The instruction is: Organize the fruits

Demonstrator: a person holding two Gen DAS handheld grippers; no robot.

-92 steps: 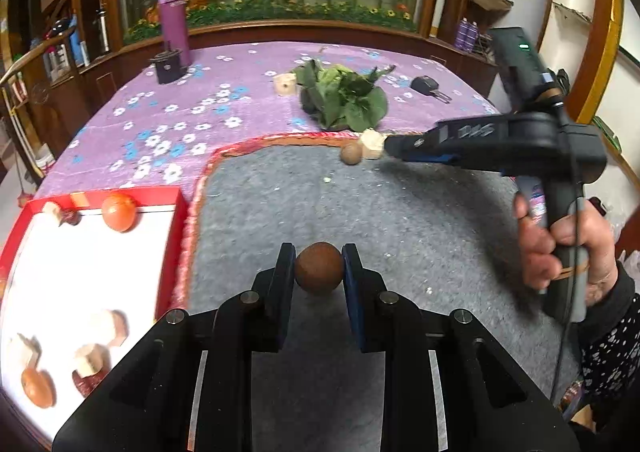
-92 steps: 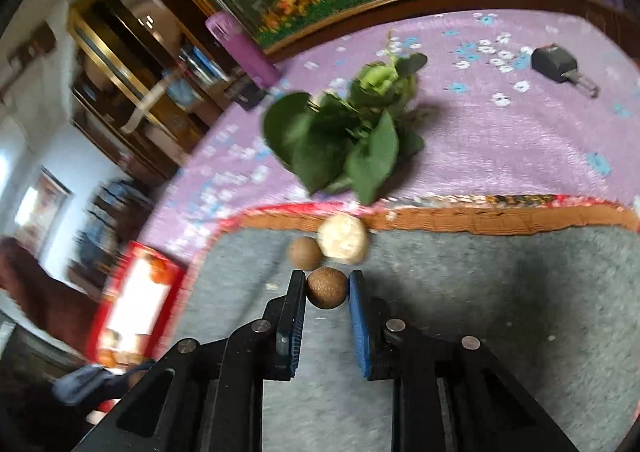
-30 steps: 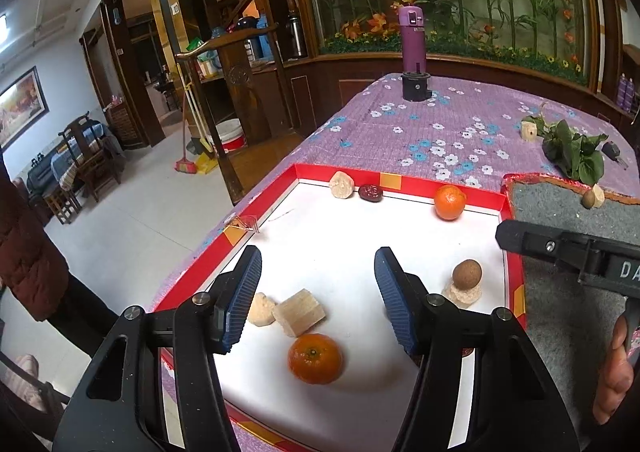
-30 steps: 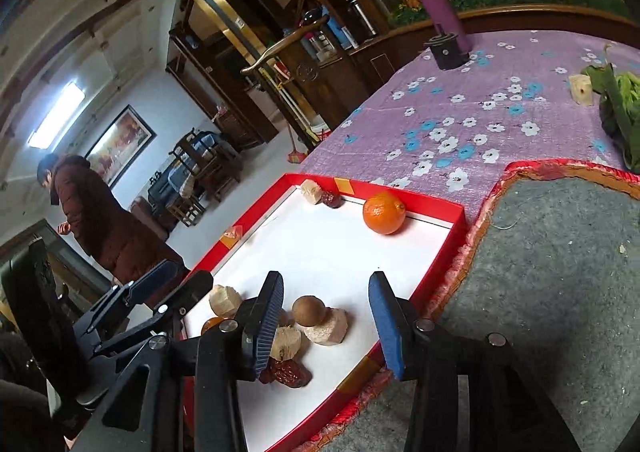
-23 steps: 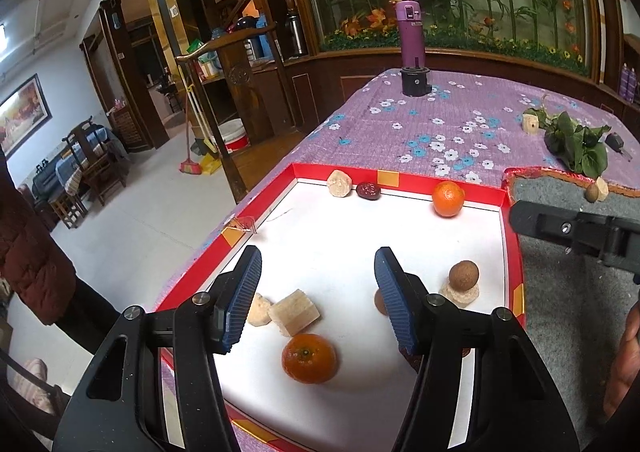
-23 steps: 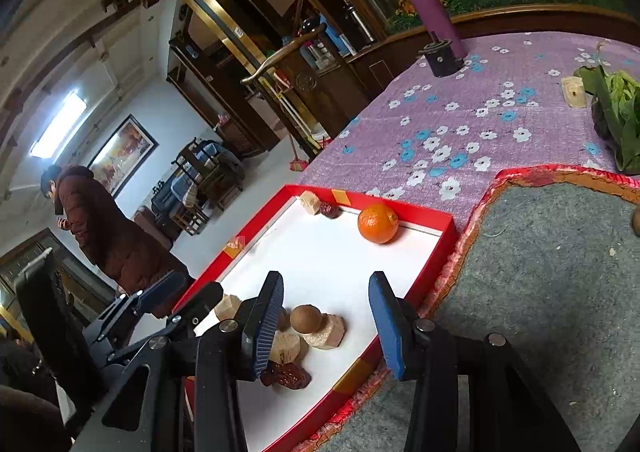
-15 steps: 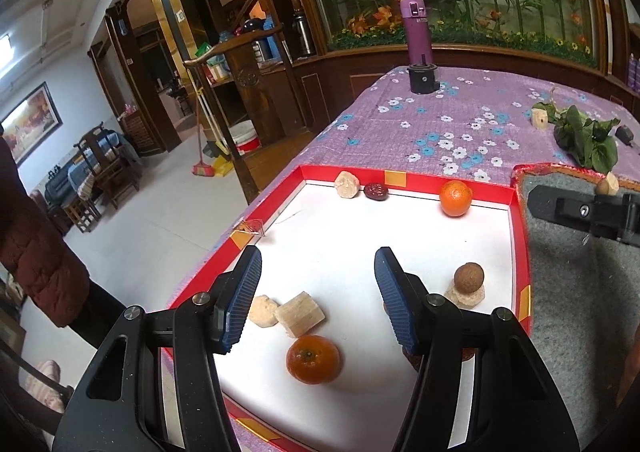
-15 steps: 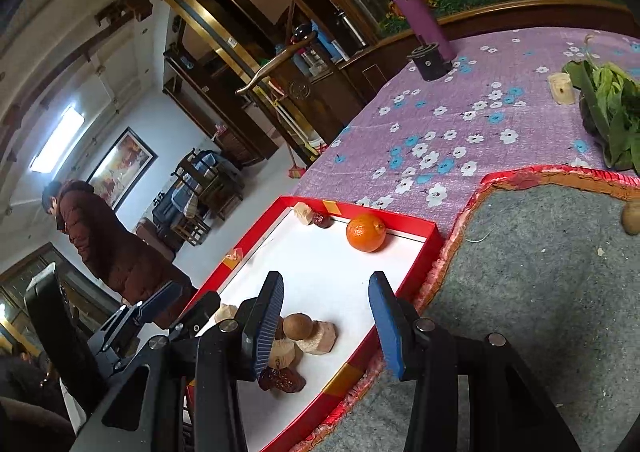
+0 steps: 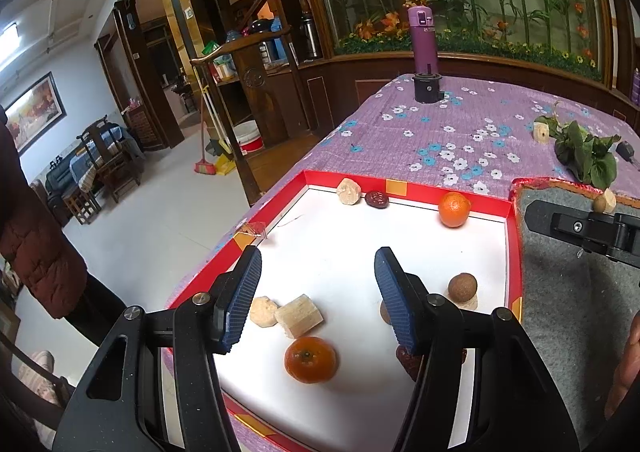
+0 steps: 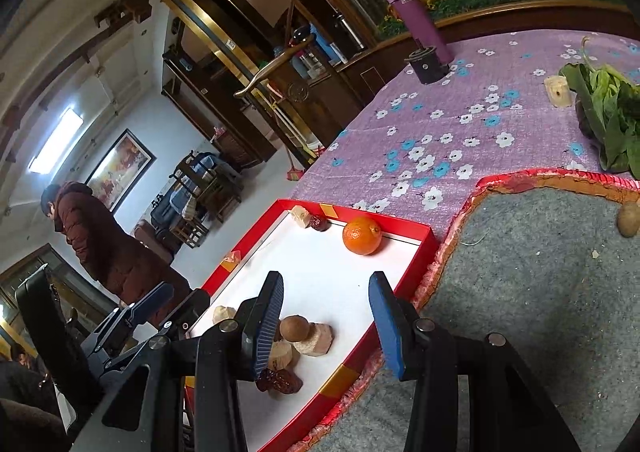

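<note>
Brown and round, a last small fruit (image 10: 628, 219) lies on the grey felt mat (image 10: 540, 276), at about 2 o'clock from the right gripper (image 10: 326, 322), touching or just beside a pale cut chunk (image 9: 609, 200) near the mat's far edge. The right gripper, jaws spread wide and holding nothing, hangs over the near rim of the red tray (image 10: 412, 248); it appears the nearer tool for that fruit. The left gripper (image 9: 318, 294), likewise parted and empty, hovers above the tray's white floor, with the fruit far off at 2 o'clock beyond the right tool's body.

Inside the tray sit two oranges (image 9: 453, 209) (image 9: 310, 359), a brown round fruit (image 9: 462, 286) perched on a pale chunk, two more pale chunks (image 9: 298, 316), and a dark date (image 9: 377, 199) beside another pale piece at the far wall. A further brown fruit and a dark date lie half hidden behind the left gripper's right finger. The mat fruit's long axis cannot be judged: it is small and sits at the frame's edge in the right wrist view. Beyond lie leafy greens (image 9: 586, 155) and a purple flask (image 9: 423, 35).
</note>
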